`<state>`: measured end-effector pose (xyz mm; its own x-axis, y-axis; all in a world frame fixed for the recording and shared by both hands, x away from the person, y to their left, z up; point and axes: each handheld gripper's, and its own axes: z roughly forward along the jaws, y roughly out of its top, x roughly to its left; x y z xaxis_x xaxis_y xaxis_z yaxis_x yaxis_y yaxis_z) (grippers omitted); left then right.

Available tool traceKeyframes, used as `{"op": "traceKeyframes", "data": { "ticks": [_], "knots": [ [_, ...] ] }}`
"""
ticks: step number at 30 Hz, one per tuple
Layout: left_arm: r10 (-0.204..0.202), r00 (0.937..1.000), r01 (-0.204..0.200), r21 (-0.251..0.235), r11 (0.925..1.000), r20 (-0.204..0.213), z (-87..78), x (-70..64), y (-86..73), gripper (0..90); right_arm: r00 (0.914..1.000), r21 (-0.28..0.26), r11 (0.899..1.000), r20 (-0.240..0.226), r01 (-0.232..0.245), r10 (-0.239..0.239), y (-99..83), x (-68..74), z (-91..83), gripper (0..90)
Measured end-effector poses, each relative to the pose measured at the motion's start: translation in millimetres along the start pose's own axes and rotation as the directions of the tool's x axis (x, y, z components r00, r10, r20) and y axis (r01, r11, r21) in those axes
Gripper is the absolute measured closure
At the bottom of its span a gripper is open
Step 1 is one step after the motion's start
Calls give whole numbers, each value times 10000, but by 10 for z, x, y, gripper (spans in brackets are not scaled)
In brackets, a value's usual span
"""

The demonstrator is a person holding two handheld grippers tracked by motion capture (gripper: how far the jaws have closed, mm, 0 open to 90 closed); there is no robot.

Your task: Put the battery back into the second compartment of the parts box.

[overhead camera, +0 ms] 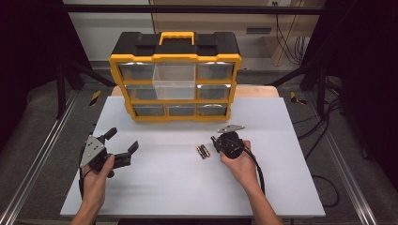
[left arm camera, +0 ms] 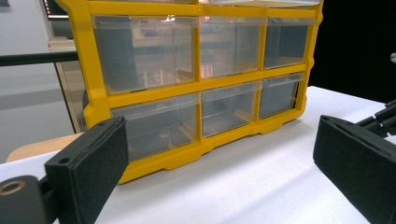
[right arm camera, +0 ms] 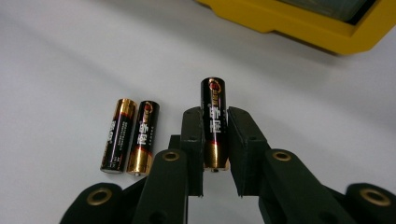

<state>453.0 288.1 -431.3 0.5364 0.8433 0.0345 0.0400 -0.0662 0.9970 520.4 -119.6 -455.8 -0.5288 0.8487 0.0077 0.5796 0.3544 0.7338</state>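
Forearms enter at the bottom of the high view. Left gripper (overhead camera: pixel 123 142) at lower left, jaws spread wide, nothing between them; in the left gripper view the two pads (left arm camera: pixel 88 161) stand far apart over bare board. Two batteries (overhead camera: pixel 202 151) lie side by side at center, touching, just left of the right gripper (overhead camera: pixel 217 140). Right gripper view: jaws closed on a third battery (right arm camera: pixel 214 122), clamped around its lower half, top sticking out past the tips.

Yellow drawer cabinet (overhead camera: pixel 175 75) at upper center, black top, yellow handle. Nine clear drawers; top-middle drawer (overhead camera: pixel 174 80) pulled out toward the camera, looks empty. Contents of the others can't be told.

White board (overhead camera: pixel 187 187) on a wooden tabletop; dark frame and cables at the right edge.
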Motion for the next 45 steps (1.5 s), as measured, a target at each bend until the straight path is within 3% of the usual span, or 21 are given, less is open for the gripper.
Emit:
{"op": "traceKeyframes", "data": {
  "ticks": [15, 21, 27, 33, 35, 45],
  "knots": [
    [7, 10000, -8, 64, 10000, 42, 11, -3, -11, 30, 9991, -828, 9959, -201, -376, 361, 55, -11, -243, 772],
    [44, 10000, -44, 24, 10000, -32, -3, 25, -3, 30, 9998, -1267, 9918, -130, -162, 147, 118, -9, -361, 772],
    [38, 10000, -38, 14, 10000, -81, -14, 37, -3, 30, 9996, -1458, 9890, -91, -263, 253, 220, -68, -487, 772],
    [108, 9998, -108, 5, 9999, -151, -22, 50, 3, 30, 9998, -1705, 9853, -135, -141, 120, 374, -106, -643, 772],
    [79, 9998, -79, 0, 10000, -180, -29, 57, 3, 30, 9999, -1741, 9847, -51, 125, -136, 431, -114, -682, 772],
    [103, 9997, -103, 13, 9999, -199, -32, 74, -1, 30, 9988, -2039, 9779, -58, 466, -488, 682, -50, -898, 772]
  ]
}}
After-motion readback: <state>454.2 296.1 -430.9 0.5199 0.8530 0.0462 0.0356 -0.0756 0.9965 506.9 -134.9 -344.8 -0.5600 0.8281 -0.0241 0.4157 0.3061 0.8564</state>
